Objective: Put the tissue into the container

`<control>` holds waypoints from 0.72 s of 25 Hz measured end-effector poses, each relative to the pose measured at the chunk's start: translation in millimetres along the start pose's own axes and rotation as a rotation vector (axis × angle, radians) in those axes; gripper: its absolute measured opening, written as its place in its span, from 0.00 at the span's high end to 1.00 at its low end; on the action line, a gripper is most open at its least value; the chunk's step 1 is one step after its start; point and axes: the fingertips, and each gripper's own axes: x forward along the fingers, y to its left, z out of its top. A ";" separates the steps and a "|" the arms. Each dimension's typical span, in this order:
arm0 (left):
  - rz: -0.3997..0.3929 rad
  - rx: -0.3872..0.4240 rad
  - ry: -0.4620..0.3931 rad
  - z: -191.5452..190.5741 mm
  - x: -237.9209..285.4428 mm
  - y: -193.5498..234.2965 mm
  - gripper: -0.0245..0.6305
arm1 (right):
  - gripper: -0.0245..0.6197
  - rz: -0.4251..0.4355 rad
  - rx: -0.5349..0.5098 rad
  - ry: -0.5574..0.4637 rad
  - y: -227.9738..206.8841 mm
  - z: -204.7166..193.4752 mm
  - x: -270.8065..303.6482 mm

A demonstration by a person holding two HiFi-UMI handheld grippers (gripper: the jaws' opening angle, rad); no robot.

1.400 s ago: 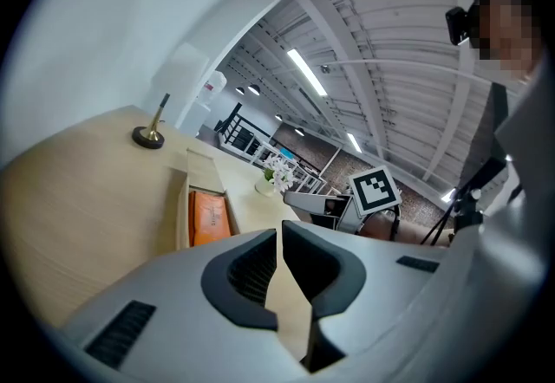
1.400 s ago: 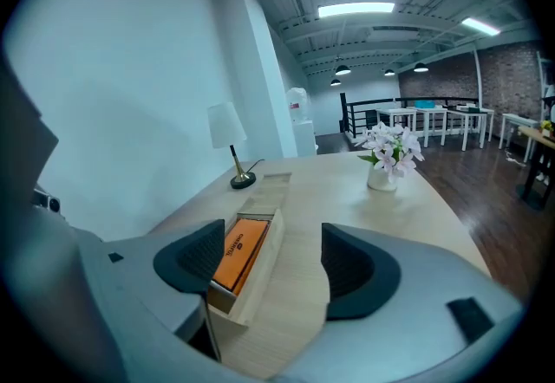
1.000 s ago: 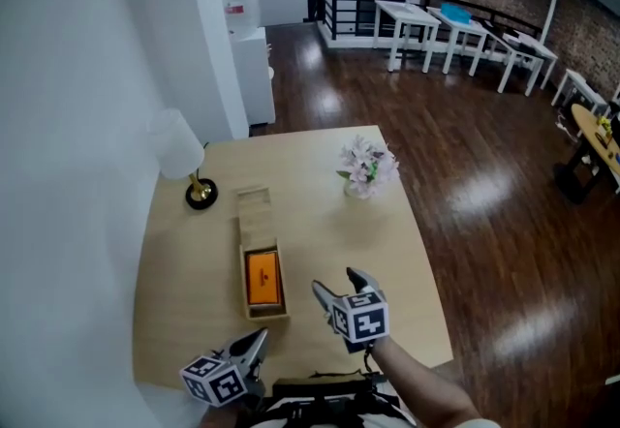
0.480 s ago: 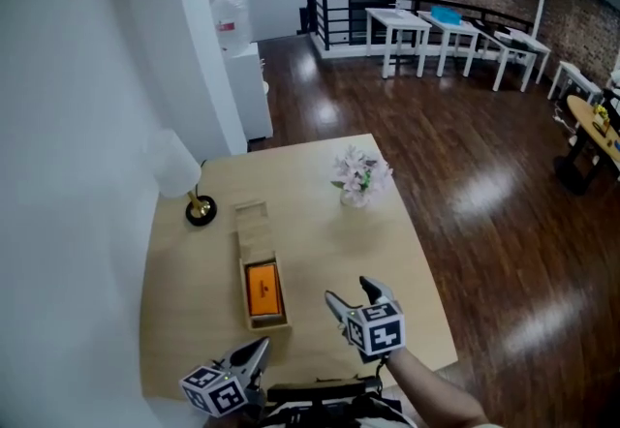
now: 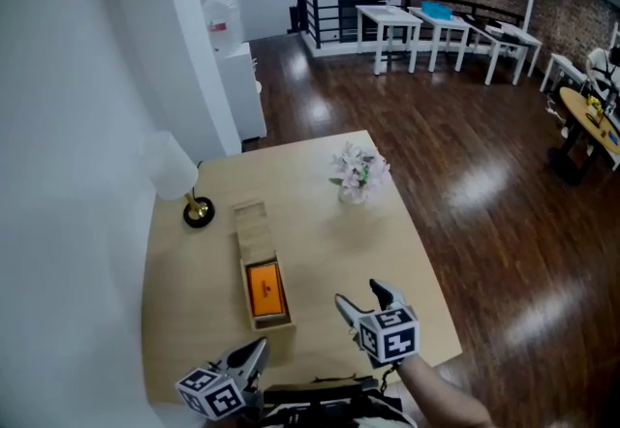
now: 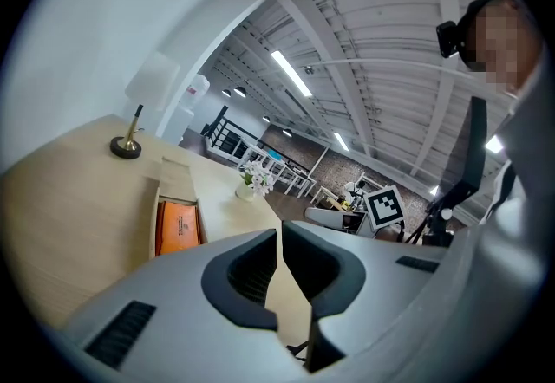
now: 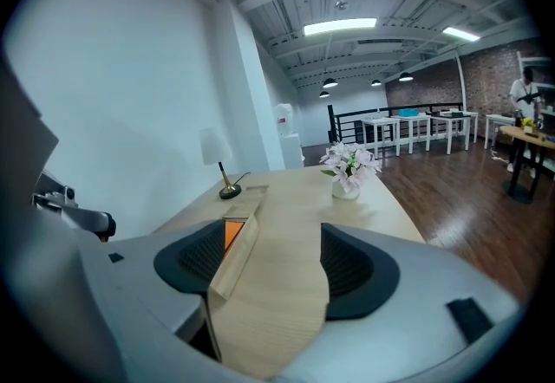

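An orange tissue pack (image 5: 265, 289) lies inside the long wooden container (image 5: 251, 223) on the light wood table (image 5: 329, 242); it fills the container's near half. My right gripper (image 5: 362, 299) hovers open to the right of the container, above the table's near edge, with nothing between its fingers. In the right gripper view the gripper (image 7: 269, 262) shows bare table between its jaws, with the container's wall (image 7: 236, 256) and the orange pack (image 7: 231, 232) at left. My left gripper (image 5: 254, 355) is shut and empty, just short of the container's near end; its own view shows the tissue pack (image 6: 178, 226) ahead.
A white-shaded lamp (image 5: 175, 168) on a brass base stands at the table's far left by the wall. A vase of pale flowers (image 5: 359, 174) sits at the far right. Dark wood floor drops off beyond the right edge, and white tables (image 5: 441, 29) stand far back.
My right gripper has drifted right and back toward the table's near edge, still open. The left gripper has hardly moved. The head view has shifted slightly.
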 end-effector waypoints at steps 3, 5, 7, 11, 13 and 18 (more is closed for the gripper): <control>-0.021 0.000 -0.004 3.3 -2.6 -1.1 0.94 | 0.43 0.000 0.003 0.000 3.6 -4.2 -8.8; -0.033 0.004 0.002 4.2 -2.7 -1.4 0.94 | 0.43 -0.003 0.005 -0.001 5.2 -7.3 -14.5; -0.041 0.009 0.012 3.4 -1.9 -0.7 0.94 | 0.43 -0.010 0.010 -0.001 5.2 -10.0 -19.4; -0.033 0.037 0.012 3.6 -3.4 10.7 0.94 | 0.46 -0.027 0.034 -0.001 6.4 -13.7 -27.1; -0.034 0.040 0.013 5.0 -3.5 13.5 0.94 | 0.52 -0.036 0.034 -0.001 7.8 -14.6 -29.4; -0.047 0.028 0.024 4.5 -3.0 16.7 0.94 | 0.71 -0.036 0.025 -0.012 17.7 -16.6 -34.5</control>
